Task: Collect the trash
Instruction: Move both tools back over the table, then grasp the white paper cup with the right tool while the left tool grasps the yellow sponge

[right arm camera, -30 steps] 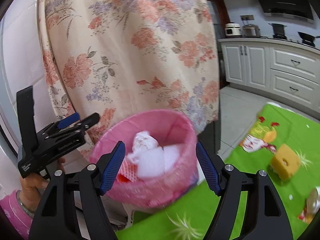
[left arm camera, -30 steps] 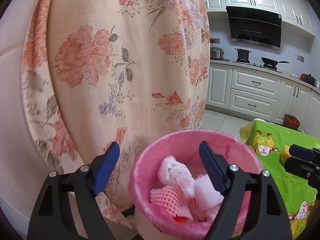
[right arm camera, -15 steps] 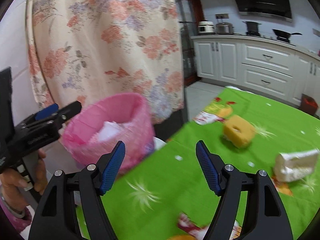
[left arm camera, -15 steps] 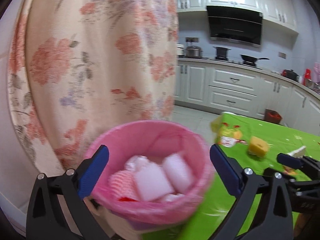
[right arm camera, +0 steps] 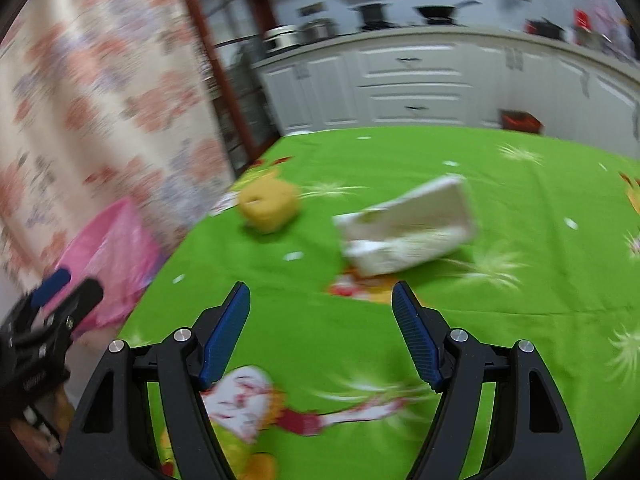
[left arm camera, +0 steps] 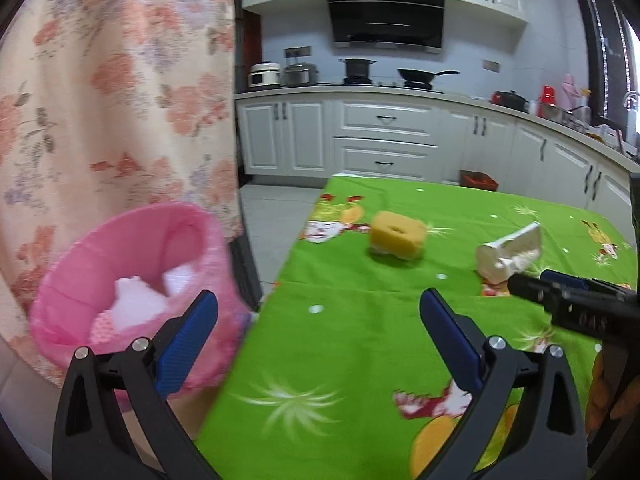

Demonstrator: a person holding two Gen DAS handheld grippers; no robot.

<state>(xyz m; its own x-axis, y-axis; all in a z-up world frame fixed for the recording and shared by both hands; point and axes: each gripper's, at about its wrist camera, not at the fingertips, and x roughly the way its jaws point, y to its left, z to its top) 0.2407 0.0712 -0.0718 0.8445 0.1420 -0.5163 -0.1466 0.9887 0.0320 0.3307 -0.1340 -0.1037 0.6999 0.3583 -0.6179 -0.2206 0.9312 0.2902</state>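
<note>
- Left wrist view: the left gripper [left arm camera: 318, 330] is seen with its jaws spread wide and nothing between them, above the near part of the green tablecloth [left arm camera: 360, 340]; it is judged to be held ready for the next pickup.
- In this view two pieces of trash are counted on the cloth: one yellow sponge [left arm camera: 397, 236] and one white crumpled carton [left arm camera: 509, 254], apart from each other, well ahead of the jaws.
- One pink-lined bin [left arm camera: 132, 276] is seen off the table's left edge, in front of a floral curtain [left arm camera: 120, 92]; white and pink scraps lie in it already. It is probably kept there so trash can be dropped in from the table.
- The right gripper [left arm camera: 576, 310] is seen at the right edge, near the carton.
- Right wrist view, blurred: the right gripper [right arm camera: 320, 332] is held open and empty, and is pointed at the carton [right arm camera: 408, 232], which lies just beyond its fingertips; that is judged its target.
- One sponge [right arm camera: 269, 207] is counted beyond, left; the bin [right arm camera: 112, 252] and left gripper [right arm camera: 52, 300] appear far left.
</note>
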